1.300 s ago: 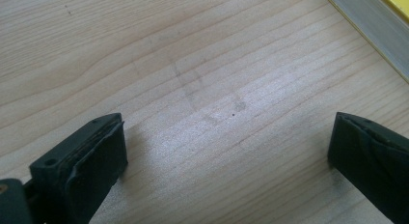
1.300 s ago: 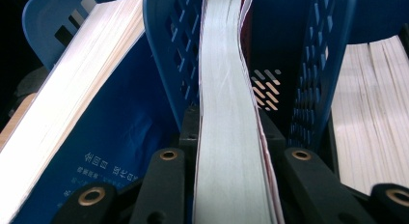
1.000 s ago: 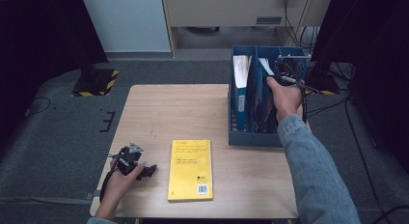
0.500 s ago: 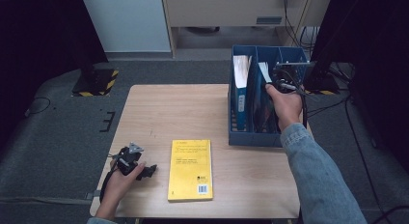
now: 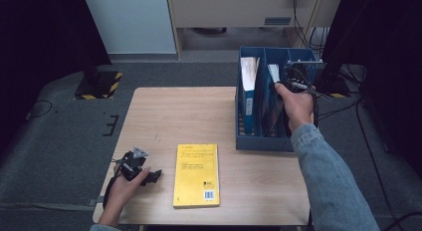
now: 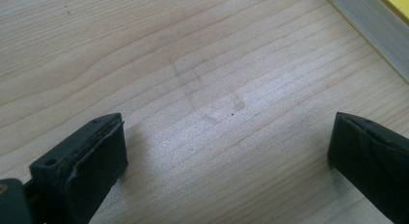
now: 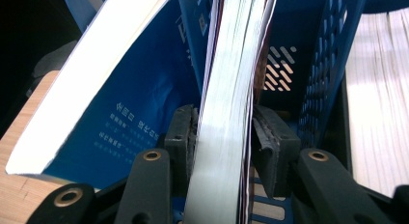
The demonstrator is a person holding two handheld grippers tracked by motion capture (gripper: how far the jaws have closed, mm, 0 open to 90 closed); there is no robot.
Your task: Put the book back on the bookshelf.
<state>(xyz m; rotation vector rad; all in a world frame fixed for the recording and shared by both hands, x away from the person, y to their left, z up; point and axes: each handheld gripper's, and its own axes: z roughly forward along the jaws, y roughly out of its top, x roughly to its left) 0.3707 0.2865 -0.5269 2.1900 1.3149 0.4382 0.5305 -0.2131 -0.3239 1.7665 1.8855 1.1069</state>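
Book (image 7: 226, 118) — thick, white page edges, upright, pinched in right fingers (image 7: 224, 137); left fingers (image 6: 226, 156) apart.

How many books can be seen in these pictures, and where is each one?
3. A yellow book lies flat on the table. A blue book leans in the rack's left slot. The right gripper clamps a dark book in the middle slot. More may be hidden.

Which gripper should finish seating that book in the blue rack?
Right, probably. The right gripper already has its jaws shut on the book inside the blue rack; the left gripper sits open on the table, far off.
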